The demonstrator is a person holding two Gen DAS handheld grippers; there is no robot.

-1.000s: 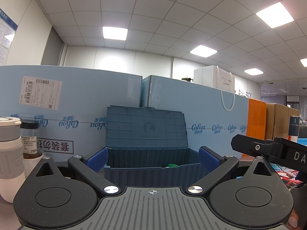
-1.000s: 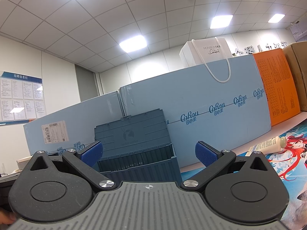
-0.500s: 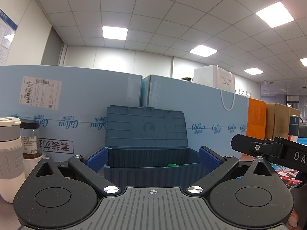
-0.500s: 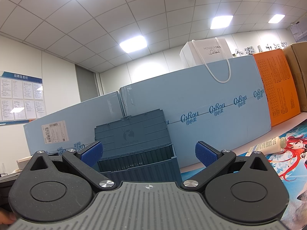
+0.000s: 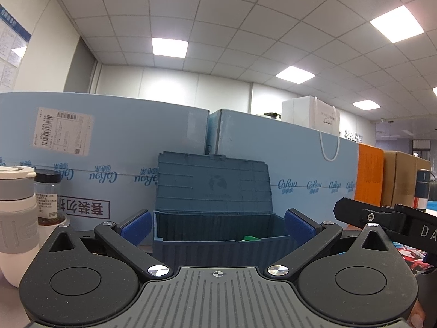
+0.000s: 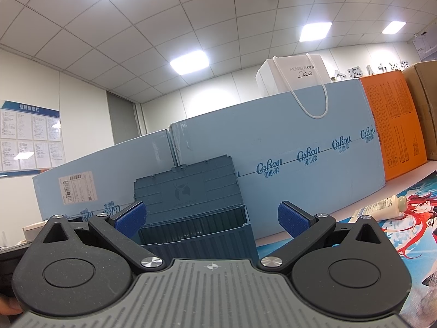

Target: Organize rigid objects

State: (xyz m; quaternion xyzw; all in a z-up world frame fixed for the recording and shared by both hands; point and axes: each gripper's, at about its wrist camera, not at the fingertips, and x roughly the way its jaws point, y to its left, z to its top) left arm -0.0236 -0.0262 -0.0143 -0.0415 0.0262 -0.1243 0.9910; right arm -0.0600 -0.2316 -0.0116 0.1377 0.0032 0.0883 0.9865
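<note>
A dark blue storage box (image 5: 215, 235) stands straight ahead with its lid raised against the light blue cartons; something green (image 5: 251, 238) shows inside it. The box also shows in the right wrist view (image 6: 196, 229). My left gripper (image 5: 217, 225) is open and empty, its blue pads either side of the box front. My right gripper (image 6: 209, 217) is open and empty, level with the box. A white and grey cup (image 5: 15, 218) and a spice jar (image 5: 47, 196) stand at the left. A cream tube (image 6: 379, 207) lies at the right.
Light blue cartons (image 5: 103, 158) form a wall behind the box, with a white paper bag (image 6: 295, 73) on top. An orange box (image 6: 393, 125) and a brown carton (image 6: 426, 104) stand at the right. A printed anime mat (image 6: 409, 218) covers the table at the right. The right gripper's body (image 5: 387, 218) shows at the right in the left wrist view.
</note>
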